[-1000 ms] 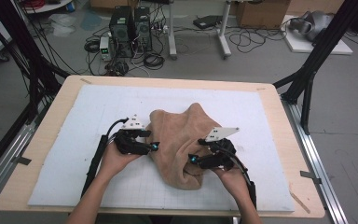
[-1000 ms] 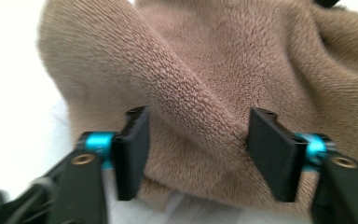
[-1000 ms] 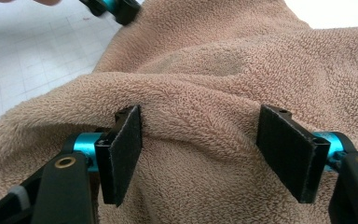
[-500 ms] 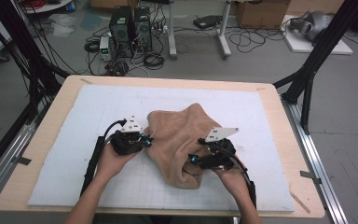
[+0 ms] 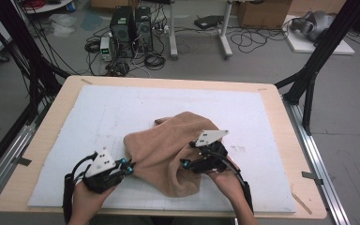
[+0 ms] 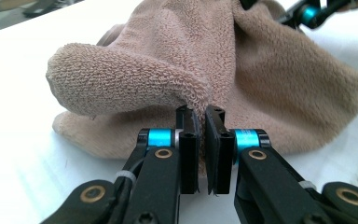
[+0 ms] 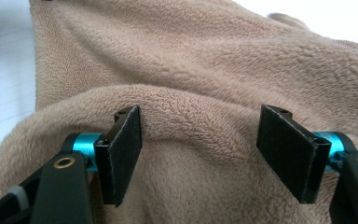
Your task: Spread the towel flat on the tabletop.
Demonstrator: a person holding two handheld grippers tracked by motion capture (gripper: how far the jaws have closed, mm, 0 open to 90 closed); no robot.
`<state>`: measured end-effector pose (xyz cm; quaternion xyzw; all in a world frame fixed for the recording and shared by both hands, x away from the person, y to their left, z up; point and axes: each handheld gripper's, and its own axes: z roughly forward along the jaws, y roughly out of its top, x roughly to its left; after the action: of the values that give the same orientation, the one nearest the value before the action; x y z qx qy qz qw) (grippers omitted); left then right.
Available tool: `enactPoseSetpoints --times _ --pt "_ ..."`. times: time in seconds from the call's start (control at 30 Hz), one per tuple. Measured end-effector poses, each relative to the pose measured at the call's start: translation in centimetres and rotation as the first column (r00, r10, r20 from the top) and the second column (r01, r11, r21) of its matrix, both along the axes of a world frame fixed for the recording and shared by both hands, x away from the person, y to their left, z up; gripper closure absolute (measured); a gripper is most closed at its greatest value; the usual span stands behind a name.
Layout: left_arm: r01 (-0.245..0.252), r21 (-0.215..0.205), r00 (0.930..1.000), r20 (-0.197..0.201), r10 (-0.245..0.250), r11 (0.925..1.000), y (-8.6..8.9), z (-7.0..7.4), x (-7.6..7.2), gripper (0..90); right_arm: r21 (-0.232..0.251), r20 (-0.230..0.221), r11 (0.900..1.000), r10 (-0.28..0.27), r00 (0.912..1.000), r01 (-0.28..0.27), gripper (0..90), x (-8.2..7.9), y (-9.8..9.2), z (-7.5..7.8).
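Observation:
A tan terry towel (image 5: pixel 161 145) lies crumpled on the white mat (image 5: pixel 122 108), a little right of the middle. My left gripper (image 5: pixel 127 167) is at the towel's near left edge. In the left gripper view its jaws (image 6: pixel 201 116) are shut on a thin fold of the towel (image 6: pixel 261 70), which bulges up behind them. My right gripper (image 5: pixel 186 163) rests on the towel's right part. In the right gripper view it (image 7: pixel 198 140) stands open, its pads (image 7: pixel 126 149) astride a raised ridge of towel (image 7: pixel 191 56) without pressing it.
The mat covers most of a wooden table (image 5: pixel 47 136). Black frame legs (image 5: pixel 309 79) stand at the table's right corner, and more at the left. Computers and cables (image 5: pixel 131 33) lie on the floor beyond the far edge.
My left gripper has moved toward the near left corner, drawing the towel's left edge with it, so the towel now stretches that way. The right gripper has stayed in place.

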<state>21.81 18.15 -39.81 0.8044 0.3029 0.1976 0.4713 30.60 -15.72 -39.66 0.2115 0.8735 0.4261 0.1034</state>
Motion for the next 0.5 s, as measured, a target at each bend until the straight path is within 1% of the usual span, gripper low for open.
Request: enactPoseSetpoints --times 0.03,0.1,0.17,0.2,0.23,0.27,0.3,0.33,0.37,0.43,0.47,0.5 --pt "-0.001 -0.005 1.0000 0.001 0.001 1.0000 0.2 -0.2 -0.6 84.6 -0.004 0.003 1.000 0.015 0.9999 -0.015 30.0 -0.1 0.3 0.0" --pt "-0.010 0.002 0.9999 0.006 0.010 0.9999 0.6 -0.4 -1.8 84.6 -0.005 0.001 0.999 0.039 0.9992 -0.039 29.9 -0.5 0.9 0.0" --pt "-0.013 -0.003 0.9999 0.010 0.013 0.9999 0.9 -0.5 -2.8 84.6 -0.010 0.002 0.998 0.062 0.9981 -0.062 30.0 -0.8 1.3 -0.1" --pt "-0.012 0.004 0.9999 0.012 0.012 0.9999 1.0 -0.6 -3.3 84.6 -0.014 0.004 0.998 0.069 0.9976 -0.069 29.9 -1.0 1.5 -0.1" --pt "-0.014 0.004 0.9999 0.009 0.014 0.9999 1.0 -0.7 -3.6 84.5 -0.019 0.000 0.997 0.078 0.9969 -0.078 29.9 -1.2 1.6 -0.1" --pt "-0.009 0.004 0.9999 0.005 0.009 1.0000 1.1 -0.8 -3.7 84.4 -0.013 -0.004 0.996 0.084 0.9964 -0.084 29.9 -1.4 1.7 -0.1" --pt "-0.009 0.004 0.9999 0.005 0.009 1.0000 1.1 -0.8 -3.7 83.7 -0.014 0.002 0.996 0.085 0.9964 -0.085 29.9 -1.5 1.6 -0.2" --pt "0.005 0.002 0.9998 -0.017 -0.005 1.0000 1.2 -0.9 -3.5 81.6 -0.011 -0.001 0.996 0.085 0.9964 -0.085 29.9 -1.7 1.5 -0.2" --pt "0.015 -0.009 0.9994 -0.032 -0.015 0.9998 1.4 -0.8 -3.3 76.0 -0.009 -0.001 0.997 0.082 0.9966 -0.082 29.7 -1.8 1.4 -0.1" --pt "0.022 -0.026 0.9993 -0.028 -0.023 0.9994 1.6 -0.3 -3.1 67.1 0.002 0.012 0.997 0.077 0.9970 -0.077 29.5 -2.1 0.8 0.3" --pt "0.026 -0.028 0.9993 -0.026 -0.027 0.9993 1.6 0.1 -3.0 63.1 0.014 0.014 0.998 0.067 0.9976 -0.067 29.5 -2.4 0.5 0.4" --pt "0.030 -0.024 0.9995 -0.013 -0.030 0.9993 1.5 0.6 -2.9 60.1 0.017 0.022 0.998 0.062 0.9978 -0.063 29.5 -2.5 0.0 0.6"
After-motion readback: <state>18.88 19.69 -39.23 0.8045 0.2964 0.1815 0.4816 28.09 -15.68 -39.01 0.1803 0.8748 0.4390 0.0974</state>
